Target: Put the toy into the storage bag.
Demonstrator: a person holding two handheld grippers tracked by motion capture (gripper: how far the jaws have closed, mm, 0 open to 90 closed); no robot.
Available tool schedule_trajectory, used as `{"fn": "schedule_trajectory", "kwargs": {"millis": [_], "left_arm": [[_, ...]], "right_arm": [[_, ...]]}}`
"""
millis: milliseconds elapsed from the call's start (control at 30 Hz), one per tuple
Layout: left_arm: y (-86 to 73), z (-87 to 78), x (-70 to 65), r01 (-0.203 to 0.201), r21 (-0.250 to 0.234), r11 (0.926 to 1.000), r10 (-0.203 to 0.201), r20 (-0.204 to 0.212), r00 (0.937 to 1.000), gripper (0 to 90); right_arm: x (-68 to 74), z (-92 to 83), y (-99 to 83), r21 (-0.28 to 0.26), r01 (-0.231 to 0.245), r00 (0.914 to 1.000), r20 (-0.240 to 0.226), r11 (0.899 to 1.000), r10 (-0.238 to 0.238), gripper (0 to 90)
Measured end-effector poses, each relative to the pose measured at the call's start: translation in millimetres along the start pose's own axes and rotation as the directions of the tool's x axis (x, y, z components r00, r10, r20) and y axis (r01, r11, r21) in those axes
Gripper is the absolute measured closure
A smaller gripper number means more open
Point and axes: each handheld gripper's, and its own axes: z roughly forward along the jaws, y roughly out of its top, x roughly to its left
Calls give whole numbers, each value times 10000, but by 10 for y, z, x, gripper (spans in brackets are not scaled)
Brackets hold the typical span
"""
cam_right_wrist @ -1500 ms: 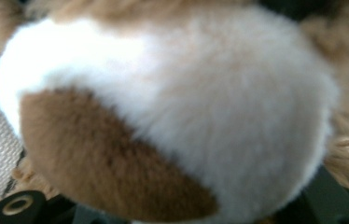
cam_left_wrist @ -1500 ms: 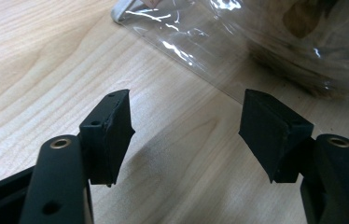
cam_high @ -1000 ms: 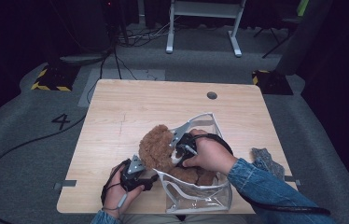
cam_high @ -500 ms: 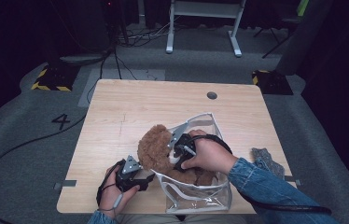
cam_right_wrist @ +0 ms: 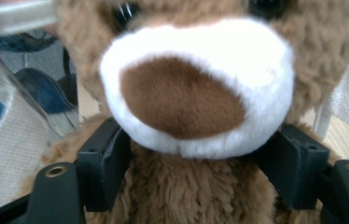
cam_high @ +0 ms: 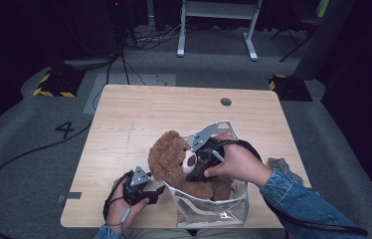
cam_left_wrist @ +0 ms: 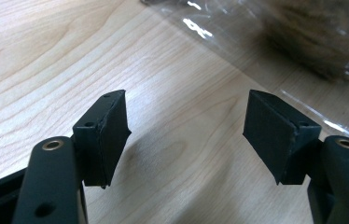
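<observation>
Gripping the teddy bear (cam_right_wrist: pixel 196 107) at the neck, just under its white muzzle, the right gripper (cam_right_wrist: pixel 196 172) had its jaws pressed into the brown plush on either side, pinching the toy rather than closing fully. By my reading the step in hand was getting the bear into, or out of, the clear plastic bag (cam_high: pixel 214 211); which way could not be told, since its body sat inside the bag below the gripper while its head leaned out over the rim, beyond the jaws. The next move would call for a firm hold on the neck and a steady bag mouth, because the soft film could fold in and catch the plush. The left gripper (cam_left_wrist: pixel 186 135) stood with jaws spread wide and nothing between them, hovering low over the wooden table (cam_left_wrist: pixel 46 56); ahead of it and off to one side lay the bag's clear wall with brown fur dim behind it. In the high view, that gripper sat just beside the bag's near corner, well placed to pinch the rim.
</observation>
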Motion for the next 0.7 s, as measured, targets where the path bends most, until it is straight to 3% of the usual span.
{"fn": "schedule_trajectory", "kwargs": {"millis": [67, 100, 133, 200, 300, 333, 367, 400, 467, 500, 567, 633, 667, 700], "left_arm": [[40, -15, -35, -20, -274, 9996, 26, 229, 9997, 322], [66, -27, -53, -69, -425, 9991, 82, 316, 9995, 329], [92, -39, -69, -108, -556, 9984, 132, 427, 9990, 330], [134, -54, -92, -282, -723, 9970, 323, 562, 9979, 340], [168, -51, -122, -575, -604, 9965, 607, 530, 9967, 372], [174, -49, -126, -666, -534, 9963, 695, 536, 9961, 387], [182, -48, -132, -765, -462, 9960, 790, 548, 9954, 407], [198, -65, -113, -1235, -88, 9923, 1238, 437, 9913, 417], [212, -34, -183, -628, -593, 9963, 647, 305, 9974, 422], [226, -57, -176, -946, -354, 9949, 956, 282, 9950, 433], [250, -51, -208, -792, -697, 9944, 811, 253, 9964, 449], [278, -66, -221, -703, -865, 9938, 736, 355, 9967, 470], [295, -80, -227, -734, -910, 9931, 767, 329, 9965, 473], [309, -95, -233, -776, -980, 9922, 809, 304, 9963, 473]], "right_arm": [[-17, 75, -11, 559, 188, 9996, 189, 9983, -199, 325], [-10, 138, -16, 1089, 310, 9988, 333, 9936, -348, 327], [-3, 184, -22, 1287, 219, 9987, 418, 9914, -275, 329], [8, 217, -23, 1470, -76, 9981, 612, 9891, -14, 359], [9, 208, -6, 1664, -216, 9978, 649, 9858, 109, 418], [31, 199, -2, 1849, -469, 9971, 680, 9816, 349, 447], [42, 207, 1, 1871, -492, 9972, 644, 9811, 377, 477], [44, 216, 4, 1859, -453, 9976, 592, 9815, 348, 491], [46, 221, 14, 1756, -431, 9979, 557, 9835, 337, 526], [40, 221, 14, 1681, -358, 9983, 504, 9851, 277, 533], [32, 214, 1, 1501, -301, 9990, 381, 9882, 246, 544], [-9, 204, -27, 948, 41, 9998, 201, 9955, -60, 551], [-3, 181, -36, 908, -249, 9996, 175, 9956, 234, 558], [-28, 156, -38, 621, -75, 9999, 110, 9980, 69, 563]]}}
